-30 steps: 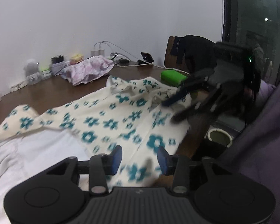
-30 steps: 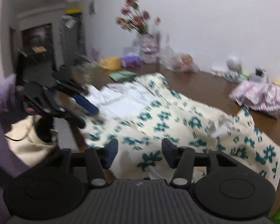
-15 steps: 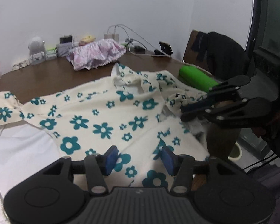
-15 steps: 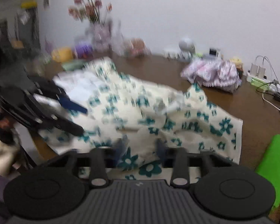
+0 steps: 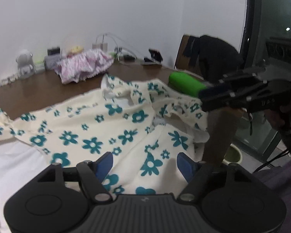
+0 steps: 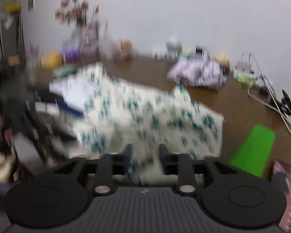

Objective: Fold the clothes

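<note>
Two hand-held grippers hover over a cream floral garment [image 5: 98, 128] spread on a brown table [image 5: 38, 91]: left gripper [image 5: 145, 160] at 6 o'clock, jaws widening around nothing, right gripper [image 6: 144, 151] blurred, likewise opening, gripping nothing.

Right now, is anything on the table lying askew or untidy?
Yes. The floral garment lies rumpled, not flat: its far edge near the green roll is bunched into folds, and its near corner hangs over the table edge.
</note>
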`<control>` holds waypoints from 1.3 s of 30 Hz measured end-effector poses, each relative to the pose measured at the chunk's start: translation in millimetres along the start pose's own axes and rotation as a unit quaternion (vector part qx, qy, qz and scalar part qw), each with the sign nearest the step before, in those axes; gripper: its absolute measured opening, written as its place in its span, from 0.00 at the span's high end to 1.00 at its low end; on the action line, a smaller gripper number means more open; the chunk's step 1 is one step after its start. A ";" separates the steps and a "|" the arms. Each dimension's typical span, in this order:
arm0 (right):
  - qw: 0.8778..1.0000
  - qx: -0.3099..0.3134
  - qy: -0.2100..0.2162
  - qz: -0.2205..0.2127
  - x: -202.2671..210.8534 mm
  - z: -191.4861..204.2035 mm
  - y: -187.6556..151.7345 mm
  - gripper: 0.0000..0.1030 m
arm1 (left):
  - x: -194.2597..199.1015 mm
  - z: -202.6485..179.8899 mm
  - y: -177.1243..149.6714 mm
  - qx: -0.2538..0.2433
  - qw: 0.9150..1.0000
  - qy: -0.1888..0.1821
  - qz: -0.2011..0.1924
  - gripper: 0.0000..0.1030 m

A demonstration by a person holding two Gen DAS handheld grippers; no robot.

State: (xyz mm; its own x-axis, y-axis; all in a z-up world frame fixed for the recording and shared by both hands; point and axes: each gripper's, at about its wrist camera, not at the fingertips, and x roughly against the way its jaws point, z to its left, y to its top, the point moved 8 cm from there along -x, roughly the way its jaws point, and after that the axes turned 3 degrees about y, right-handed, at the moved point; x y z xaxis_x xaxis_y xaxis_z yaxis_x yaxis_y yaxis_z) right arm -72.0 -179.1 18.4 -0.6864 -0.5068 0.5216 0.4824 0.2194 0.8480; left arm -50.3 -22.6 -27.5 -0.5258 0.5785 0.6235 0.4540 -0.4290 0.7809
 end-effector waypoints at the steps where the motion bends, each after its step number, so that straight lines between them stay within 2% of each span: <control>1: 1.000 -0.008 0.017 -0.003 -10.2 3.4 2.4 0.64 | -4.0 -2.3 -3.2 -0.004 1.000 -0.003 0.008 0.30; 5: 0.998 -0.003 0.050 0.024 -48.7 16.1 -7.8 0.66 | -0.7 -6.3 -13.6 -0.018 1.000 -0.011 0.008 0.30; 7: 0.998 -0.003 0.050 0.049 -59.4 16.5 -17.7 0.76 | 3.5 -5.0 -18.6 -0.023 1.000 -0.011 0.007 0.29; 10: 0.996 0.007 0.059 0.069 -56.5 16.9 -25.9 0.87 | 7.9 -3.0 -20.5 -0.028 1.000 -0.006 0.009 0.29; 12: 0.995 0.014 0.059 0.079 -50.0 18.3 -27.9 0.89 | 11.2 1.3 -14.7 -0.010 1.000 -0.010 0.006 0.29; 14: 0.996 0.004 0.069 0.060 -44.7 18.5 -22.0 0.87 | 16.1 3.9 -3.3 0.009 1.000 -0.021 -0.016 0.29; 15: 0.996 -0.003 0.076 0.049 -42.5 18.3 -18.4 0.80 | 16.7 3.4 1.9 0.009 0.999 -0.020 -0.024 0.28; 16: 0.996 -0.013 0.082 0.040 -42.3 17.6 -15.9 0.68 | 17.1 2.9 6.8 0.008 0.999 -0.019 -0.032 0.27; 17: 0.995 -0.019 0.086 0.038 -45.5 17.5 -15.5 0.65 | 14.6 3.2 9.3 0.008 0.999 -0.016 -0.032 0.27; 18: 0.995 -0.023 0.092 0.039 -50.1 18.0 -15.9 0.67 | 12.2 3.5 11.9 0.007 0.999 -0.013 -0.032 0.26; 21: 0.994 -0.022 0.090 0.057 -62.4 21.9 -22.6 0.97 | 4.0 8.5 14.7 0.017 1.000 0.002 -0.022 0.26; 22: 0.994 -0.010 0.091 0.061 -61.3 25.4 -25.0 0.98 | 2.5 11.8 13.6 0.022 1.000 0.009 -0.018 0.26; 25: 0.992 0.025 0.101 0.075 -46.5 33.3 -32.9 0.98 | -1.2 21.1 6.1 0.034 0.999 0.022 -0.003 0.27; 28: 0.992 0.024 0.099 0.075 -35.4 31.3 -33.7 0.96 | -7.5 25.9 -4.6 0.029 0.999 0.041 0.015 0.26; 29: 0.993 0.021 0.096 0.069 -32.4 29.5 -31.0 0.93 | -6.1 25.4 -5.9 0.023 0.999 0.045 0.015 0.26; 31: 0.995 0.016 0.088 0.052 -29.3 26.6 -22.4 0.79 | 0.6 25.6 -8.0 0.018 0.999 0.049 0.014 0.26; 35: 0.996 0.019 0.083 0.021 -34.9 29.2 -6.6 0.77 | 48.5 34.4 -13.4 0.017 0.998 0.063 -0.022 0.26; 37: 0.995 0.028 0.095 0.031 -46.8 38.2 -9.6 0.77 | 77.8 46.9 -23.7 0.026 0.995 0.088 -0.030 0.23; 39: 0.993 0.039 0.103 0.048 -59.1 46.9 -15.4 0.79 | 98.9 59.2 -39.0 0.038 0.992 0.120 -0.020 0.22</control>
State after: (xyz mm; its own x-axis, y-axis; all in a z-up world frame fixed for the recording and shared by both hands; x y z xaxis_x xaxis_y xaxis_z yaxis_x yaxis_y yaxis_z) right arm -64.4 -113.5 -21.1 -0.5102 -0.6385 0.5762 0.4904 0.3344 0.8048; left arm -77.4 92.4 1.5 -0.6967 0.4078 0.5902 0.4773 -0.3506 0.8058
